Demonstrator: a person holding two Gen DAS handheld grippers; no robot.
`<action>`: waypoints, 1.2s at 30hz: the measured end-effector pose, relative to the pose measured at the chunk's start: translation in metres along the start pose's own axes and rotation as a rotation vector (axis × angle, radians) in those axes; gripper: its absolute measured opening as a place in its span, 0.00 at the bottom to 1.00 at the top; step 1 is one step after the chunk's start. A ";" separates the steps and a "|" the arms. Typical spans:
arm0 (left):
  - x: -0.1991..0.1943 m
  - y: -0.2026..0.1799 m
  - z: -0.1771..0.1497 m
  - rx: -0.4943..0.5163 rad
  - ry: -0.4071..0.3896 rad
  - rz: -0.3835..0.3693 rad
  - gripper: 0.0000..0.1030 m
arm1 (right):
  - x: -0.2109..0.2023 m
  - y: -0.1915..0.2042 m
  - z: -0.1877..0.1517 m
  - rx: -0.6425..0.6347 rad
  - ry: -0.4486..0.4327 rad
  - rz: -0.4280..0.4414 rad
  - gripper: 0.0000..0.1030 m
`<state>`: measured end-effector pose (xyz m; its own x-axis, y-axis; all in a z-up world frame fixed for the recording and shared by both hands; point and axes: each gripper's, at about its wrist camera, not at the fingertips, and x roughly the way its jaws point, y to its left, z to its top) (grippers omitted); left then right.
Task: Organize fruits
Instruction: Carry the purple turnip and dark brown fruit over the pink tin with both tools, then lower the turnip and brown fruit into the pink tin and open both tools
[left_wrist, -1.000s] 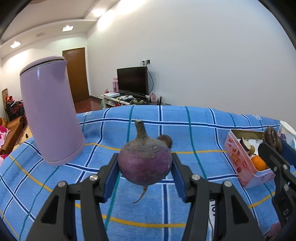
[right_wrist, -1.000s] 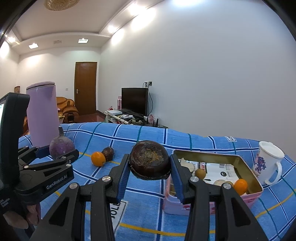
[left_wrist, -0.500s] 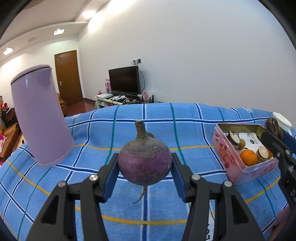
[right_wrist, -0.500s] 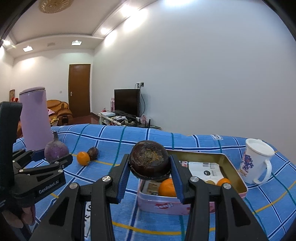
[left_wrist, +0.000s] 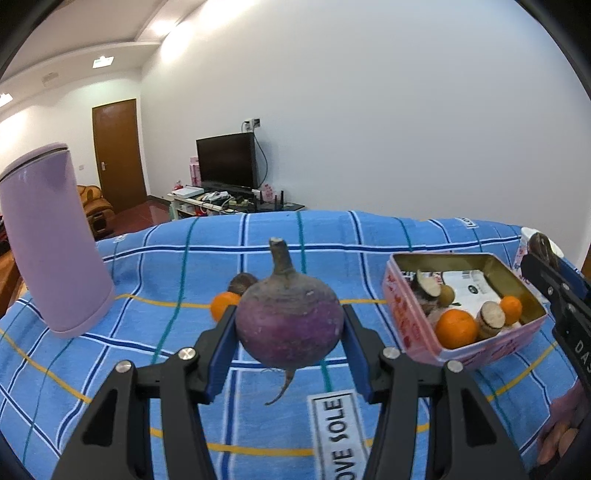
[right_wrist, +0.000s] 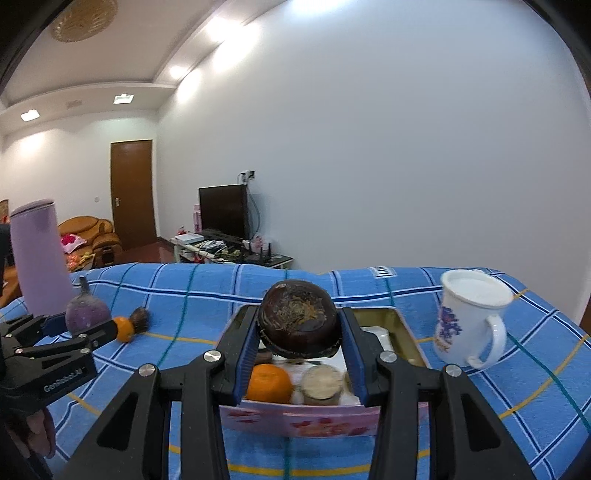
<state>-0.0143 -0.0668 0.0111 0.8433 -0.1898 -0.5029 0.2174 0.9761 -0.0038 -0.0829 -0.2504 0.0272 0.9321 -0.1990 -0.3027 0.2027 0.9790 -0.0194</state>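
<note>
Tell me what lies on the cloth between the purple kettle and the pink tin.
Left wrist view: between the purple kettle and pink tin lie a small orange and a dark fruit.

Bright ceiling light, fisheye-warped edges

We are in a home, in its living room. At about eleven o'clock a flat television (left_wrist: 226, 161) stands on a low white stand (left_wrist: 207, 206) cluttered with boxes and cables, a wall socket (left_wrist: 251, 123) just above it. At ten o'clock we see a brown wooden door (left_wrist: 117, 153) and, beside it, a tan upholstered sofa (right_wrist: 88, 236) with a pink cushion. Recessed lights (right_wrist: 123, 98) sit in a stepped ceiling, and an ornate round fitting (right_wrist: 84, 20) hangs at the top. The counter before us wears a blue checked cloth (left_wrist: 166, 258), with a lilac kettle (left_wrist: 51, 240) at nine o'clock and a flowered mug (right_wrist: 469, 317) at two o'clock.
</note>
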 end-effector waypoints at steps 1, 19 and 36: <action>0.000 -0.003 0.001 0.006 -0.002 -0.002 0.54 | 0.000 -0.005 0.000 0.004 -0.002 -0.007 0.43; 0.015 -0.088 0.025 0.075 -0.022 -0.130 0.54 | 0.009 -0.078 0.009 0.085 -0.009 -0.138 0.43; 0.054 -0.139 0.021 0.094 0.061 -0.189 0.54 | 0.046 -0.097 0.007 0.127 0.078 -0.131 0.43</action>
<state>0.0117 -0.2150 0.0025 0.7524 -0.3589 -0.5524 0.4163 0.9089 -0.0235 -0.0572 -0.3552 0.0218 0.8701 -0.3153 -0.3788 0.3616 0.9307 0.0559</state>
